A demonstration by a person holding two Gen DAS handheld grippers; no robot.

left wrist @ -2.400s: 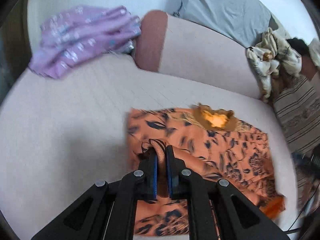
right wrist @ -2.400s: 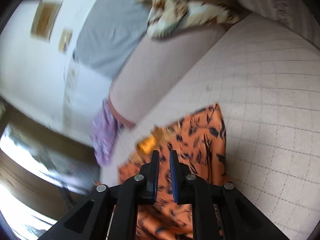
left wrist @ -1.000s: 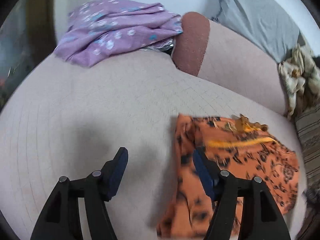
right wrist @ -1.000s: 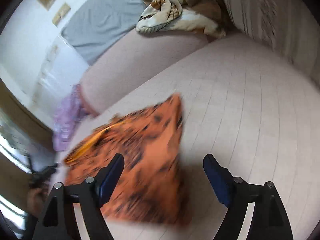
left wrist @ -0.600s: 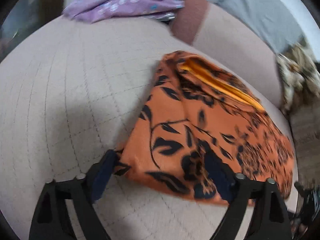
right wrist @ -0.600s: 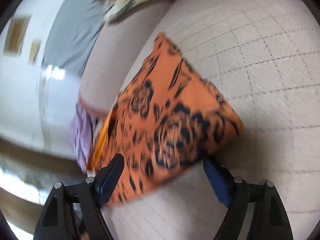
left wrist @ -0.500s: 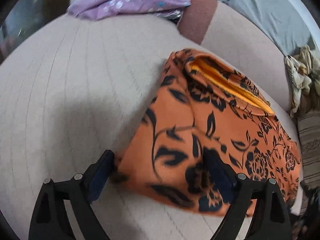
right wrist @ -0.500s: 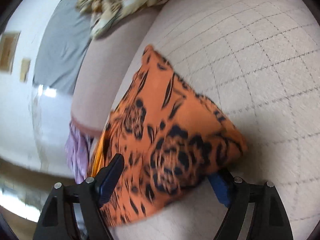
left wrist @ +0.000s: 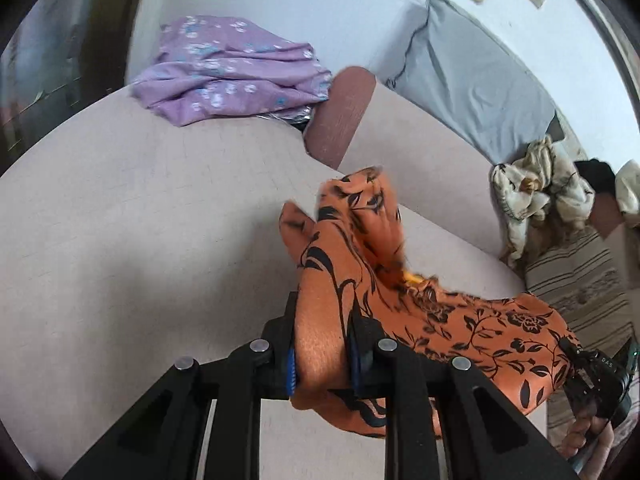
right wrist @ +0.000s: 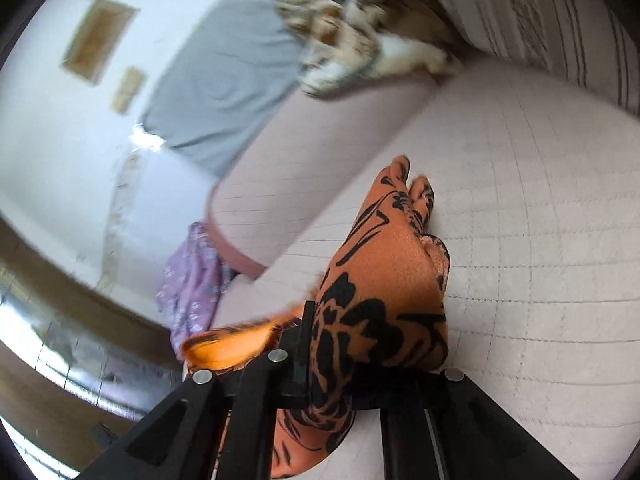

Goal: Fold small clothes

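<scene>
Left wrist view shows your left gripper [left wrist: 322,354] clenched on the orange garment [left wrist: 460,320], lifted off the couch [left wrist: 140,220]; your right gripper [right wrist: 360,360] pinches its other end, ready to carry it.

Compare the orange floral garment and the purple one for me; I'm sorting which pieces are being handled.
The orange floral garment is gripped at two spots, by the left claw and the right claw; the purple garment is in neither. The orange one is lifted and bunched above the sofa seat; the purple one lies crumpled at the seat's far edge. Orange carries a black leaf print, purple small pale flowers. Both are patterned fabric.
</scene>
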